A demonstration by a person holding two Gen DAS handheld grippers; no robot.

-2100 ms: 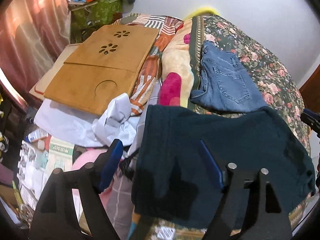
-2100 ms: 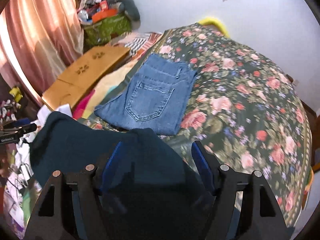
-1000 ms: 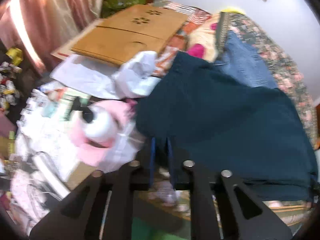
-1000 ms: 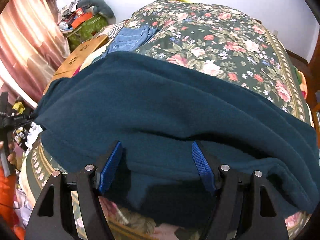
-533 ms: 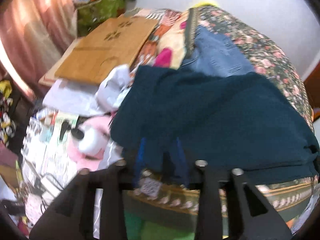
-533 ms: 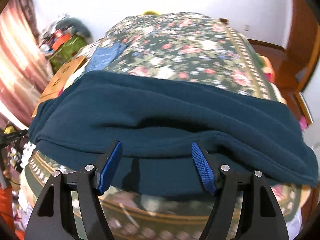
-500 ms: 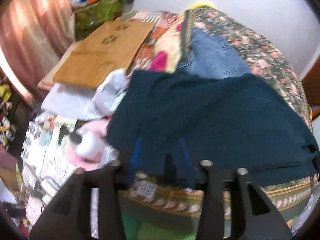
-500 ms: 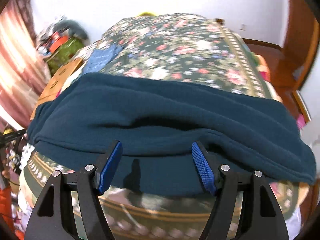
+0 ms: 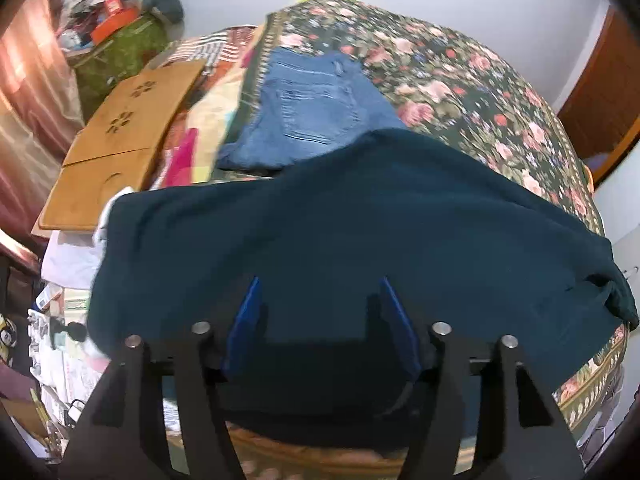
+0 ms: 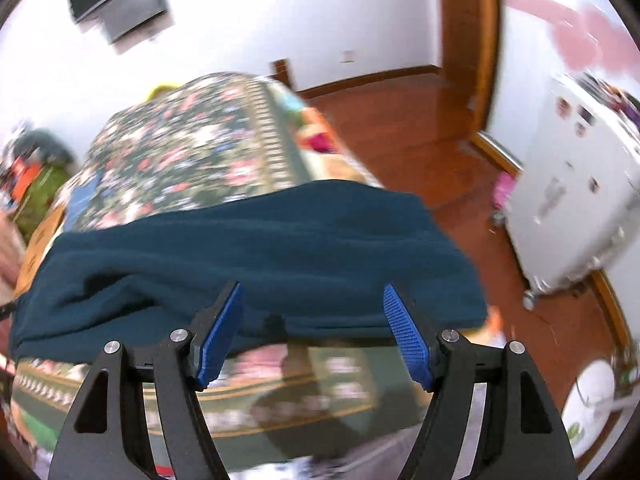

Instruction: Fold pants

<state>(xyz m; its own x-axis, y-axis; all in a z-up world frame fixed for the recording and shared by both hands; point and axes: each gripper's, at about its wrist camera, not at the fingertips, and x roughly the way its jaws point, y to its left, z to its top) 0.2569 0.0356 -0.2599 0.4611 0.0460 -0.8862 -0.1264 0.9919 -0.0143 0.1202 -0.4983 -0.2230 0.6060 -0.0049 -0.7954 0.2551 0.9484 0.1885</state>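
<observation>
The dark teal pants (image 9: 340,216) lie spread across the near edge of the floral bed (image 9: 460,80). My left gripper (image 9: 320,316) is open, its blue pads either side of the cloth's near edge, over the pants. In the right wrist view the pants (image 10: 248,248) lie folded over along the bed's edge. My right gripper (image 10: 312,332) is open and empty, just in front of the near hem. Folded blue jeans (image 9: 312,108) lie behind the teal pants.
A wooden lap tray (image 9: 124,140) lies left of the bed, with white cloth and clutter below it. A green box (image 9: 120,52) stands at the back left. On the right are red wooden floor (image 10: 420,128), a white cabinet (image 10: 572,200) and a door frame.
My left gripper was shut on the pants' edge and has opened, now over the cloth. My right gripper stayed open and swung right, so the floor and cabinet came into view.
</observation>
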